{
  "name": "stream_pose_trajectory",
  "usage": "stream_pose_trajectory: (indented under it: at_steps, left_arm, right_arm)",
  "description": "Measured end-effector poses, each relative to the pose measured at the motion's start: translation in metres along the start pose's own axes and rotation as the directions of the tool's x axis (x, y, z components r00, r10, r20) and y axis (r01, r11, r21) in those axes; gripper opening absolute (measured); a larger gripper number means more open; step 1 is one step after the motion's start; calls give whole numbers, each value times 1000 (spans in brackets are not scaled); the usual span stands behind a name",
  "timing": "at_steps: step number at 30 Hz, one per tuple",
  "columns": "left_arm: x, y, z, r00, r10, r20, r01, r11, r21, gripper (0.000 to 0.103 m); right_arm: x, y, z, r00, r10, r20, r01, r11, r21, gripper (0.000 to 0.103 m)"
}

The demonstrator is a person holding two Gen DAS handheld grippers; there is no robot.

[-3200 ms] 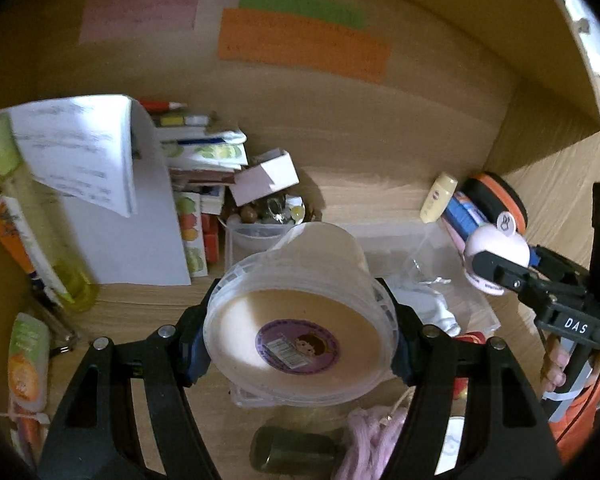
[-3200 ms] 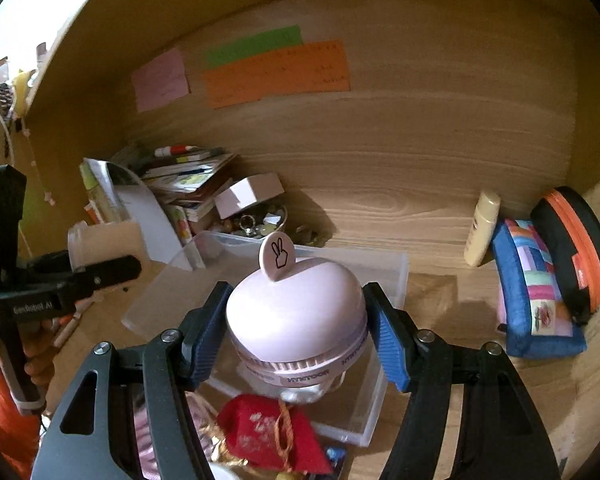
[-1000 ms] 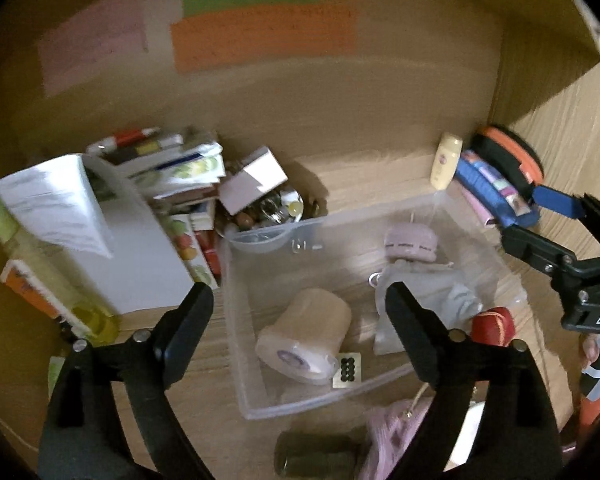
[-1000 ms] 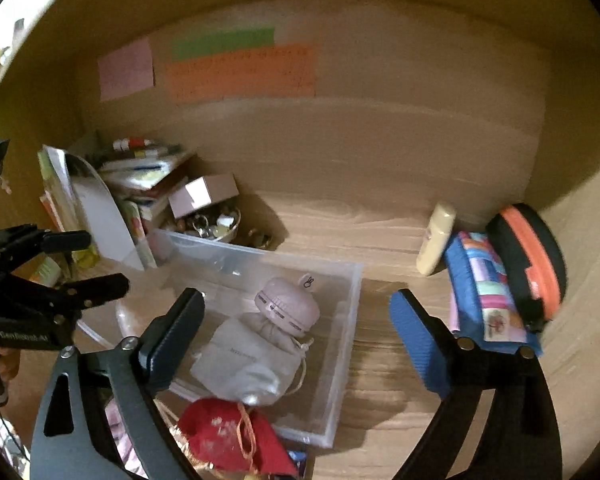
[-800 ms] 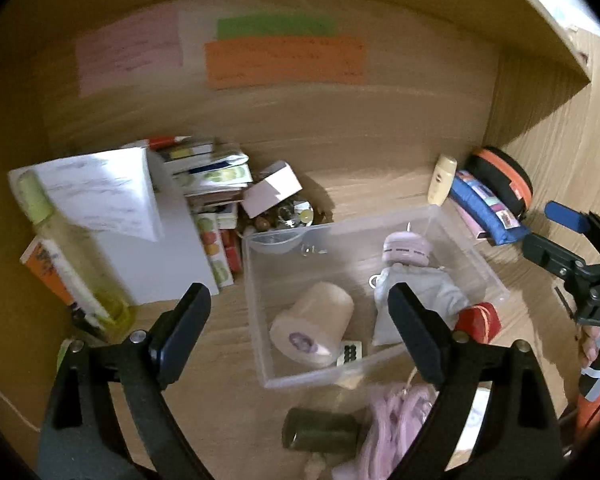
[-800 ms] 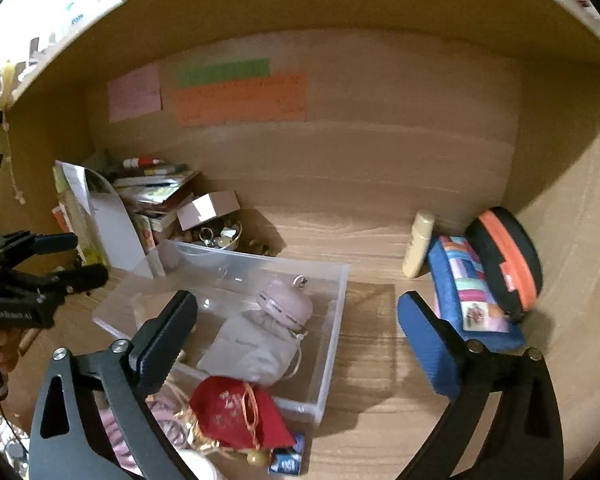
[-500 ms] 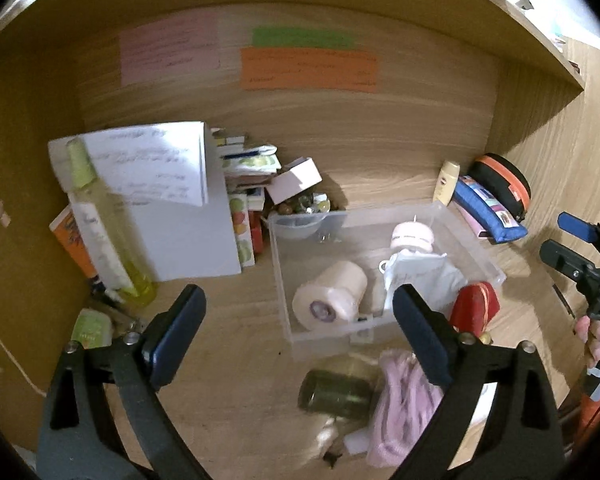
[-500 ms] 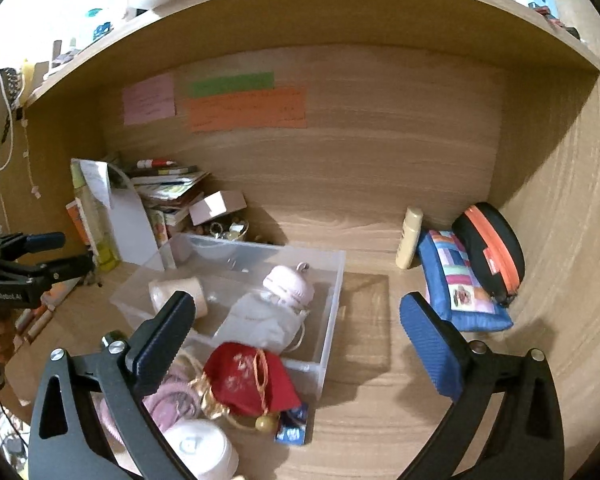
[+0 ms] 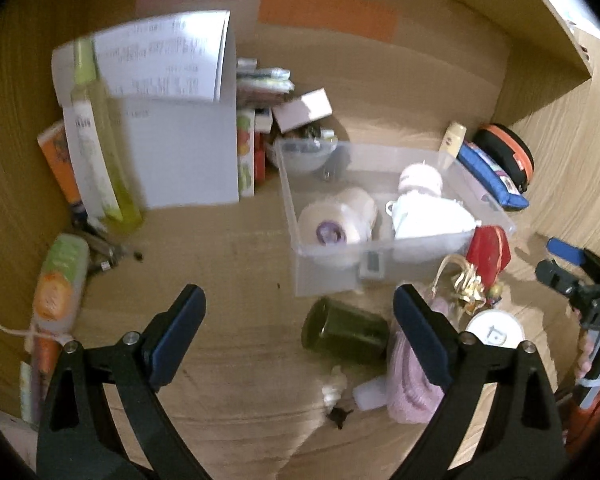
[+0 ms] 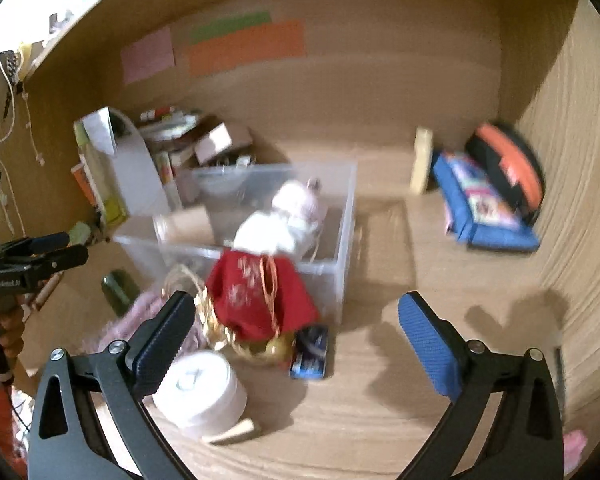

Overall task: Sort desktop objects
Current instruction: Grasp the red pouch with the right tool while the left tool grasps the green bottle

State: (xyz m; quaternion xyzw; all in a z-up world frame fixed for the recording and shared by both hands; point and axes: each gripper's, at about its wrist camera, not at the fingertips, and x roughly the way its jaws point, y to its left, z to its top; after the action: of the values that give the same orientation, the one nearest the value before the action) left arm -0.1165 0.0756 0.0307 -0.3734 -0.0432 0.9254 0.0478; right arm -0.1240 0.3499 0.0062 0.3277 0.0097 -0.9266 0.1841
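Having released both items into bin, tongs withdrew, empty.

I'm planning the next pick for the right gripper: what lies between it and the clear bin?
In the right wrist view, the red pouch lies between the open right gripper and the clear bin, leaning against the bin's near wall, with a small blue packet beside it.

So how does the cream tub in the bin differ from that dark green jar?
The cream tub lies inside the clear bin; the dark green jar lies outside on the desk, just in front of it. The tub is pale and opaque, the jar dark and glassy. Both lie on their sides.
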Motion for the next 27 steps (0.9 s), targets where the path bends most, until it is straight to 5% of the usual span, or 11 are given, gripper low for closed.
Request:
stream_pose_trajectory:
  at_steps: [4, 8, 12, 20, 27]
  left_arm:
    - [13, 2, -9, 999, -22, -49, 21, 1000, -17, 96]
    - [23, -1, -18, 996, -33, -79, 32, 999, -9, 96]
    - [34, -10, -24, 994, -31, -108, 34, 999, 27, 96]
    - [46, -21, -25, 991, -33, -128, 43, 996, 72, 96]
    - [59, -20, -18, 984, -80, -160, 86, 996, 34, 96]
  right_arm:
    - [12, 1, -15, 999, 5, -53, -5, 1000, -6, 87]
    - [19, 1, -24, 997, 7, -80, -8, 1000, -8, 85]
    - [27, 2, -30, 992, 22, -121, -25, 999, -22, 68]
    - [32, 2, -30, 988, 57, -140, -62, 997, -34, 65]
    - [47, 2, -24, 969, 121, -216, -130, 991, -26, 43]
